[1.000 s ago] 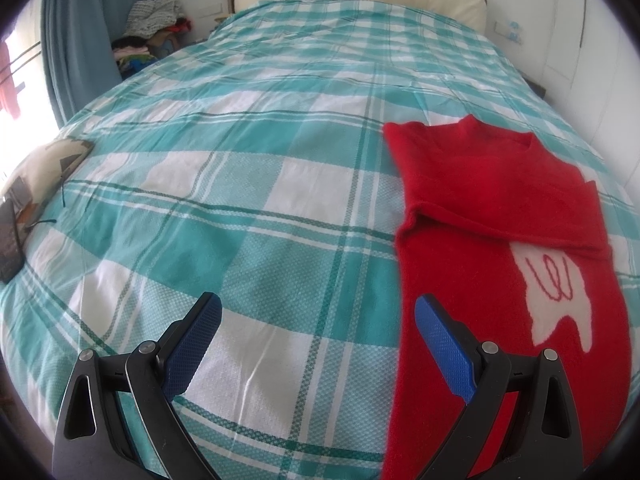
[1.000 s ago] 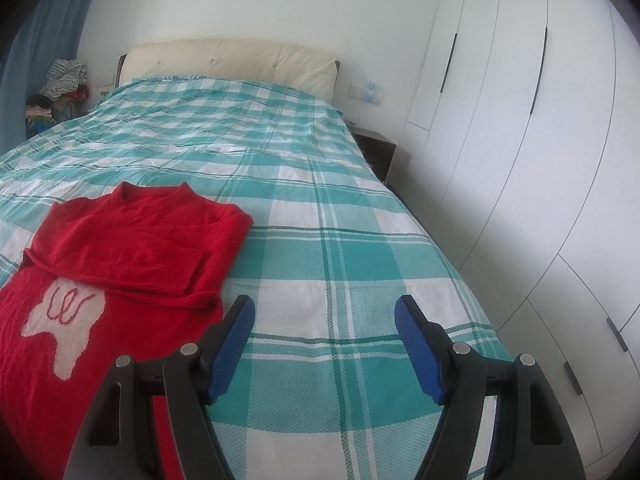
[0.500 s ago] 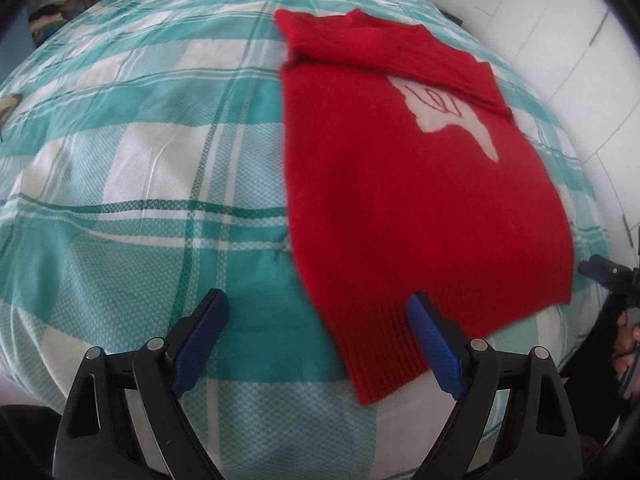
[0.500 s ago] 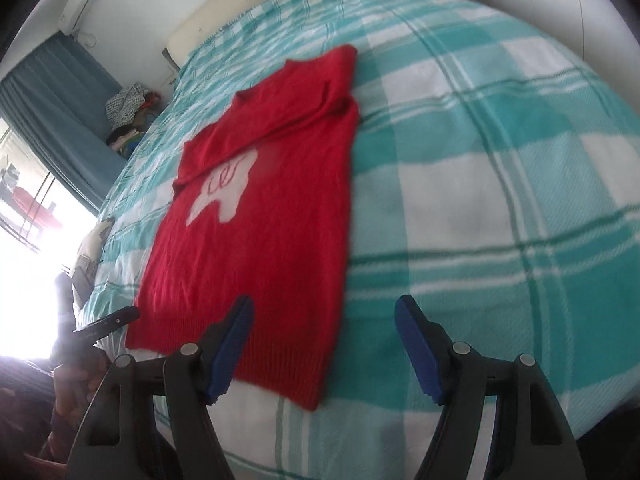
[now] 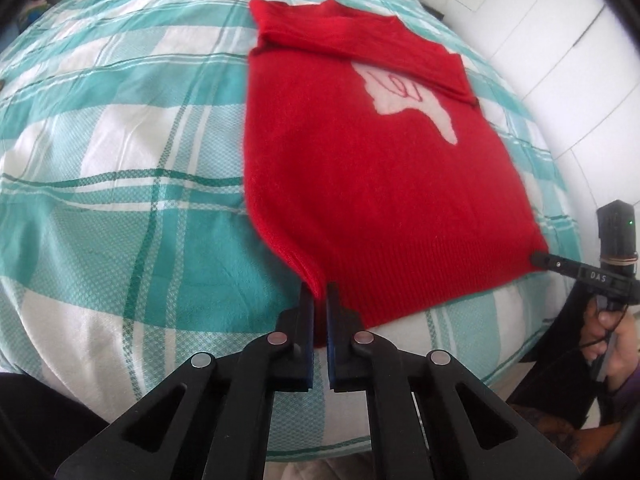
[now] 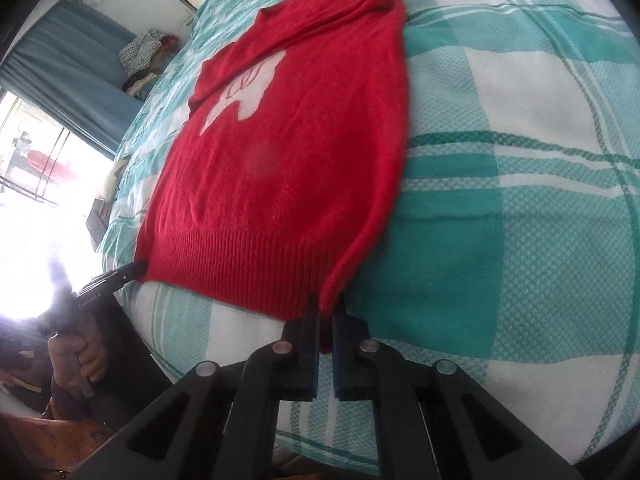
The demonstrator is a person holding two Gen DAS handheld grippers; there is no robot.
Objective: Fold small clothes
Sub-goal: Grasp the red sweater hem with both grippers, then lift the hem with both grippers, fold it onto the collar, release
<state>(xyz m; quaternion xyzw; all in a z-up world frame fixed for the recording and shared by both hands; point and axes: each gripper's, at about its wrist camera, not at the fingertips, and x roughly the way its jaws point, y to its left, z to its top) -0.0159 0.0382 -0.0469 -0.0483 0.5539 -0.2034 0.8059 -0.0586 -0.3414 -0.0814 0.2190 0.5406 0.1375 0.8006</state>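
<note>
A red sweater (image 5: 360,168) with a white motif (image 5: 404,96) was spread flat on a bed covered by a teal-and-white checked bedspread (image 5: 120,152), its sleeves folded across the upper part and its ribbed hem lying nearest the foot of the bed. The left gripper (image 5: 318,300) was seen with its jaws pinched together on the left hem corner. The right gripper (image 6: 326,308) was likewise clamped on the right hem corner, which was lifted slightly off the bedspread. A blue curtain (image 6: 68,60) was visible beside a bright window.
</note>
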